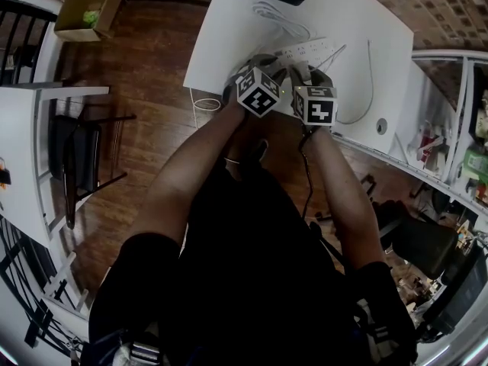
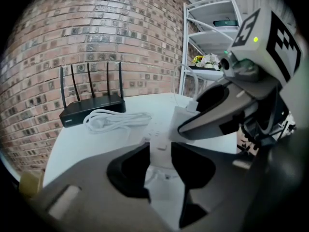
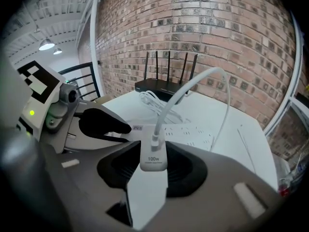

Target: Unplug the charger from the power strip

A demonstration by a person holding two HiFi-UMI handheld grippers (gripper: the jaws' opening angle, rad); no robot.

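Note:
A white power strip (image 1: 309,50) lies on the white table (image 1: 229,36). My left gripper (image 2: 159,153) is shut on the strip's near end (image 2: 158,144), one black pad against each side. A white charger block marked 100W (image 3: 153,156) sits between the pads of my right gripper (image 3: 154,162), which is shut on it. The charger's white cable (image 3: 193,86) arcs up and away to the right. In the left gripper view the charger (image 2: 186,117) stands over the strip, held by the right gripper's fingers (image 2: 217,100). Its prongs are hidden.
A black router with several antennas (image 2: 91,109) stands at the table's far edge before the brick wall, a coiled white cable (image 2: 113,120) next to it. White shelving (image 2: 212,42) stands to the right. On the floor to the left are a cardboard box (image 1: 88,10) and a chair (image 1: 76,158).

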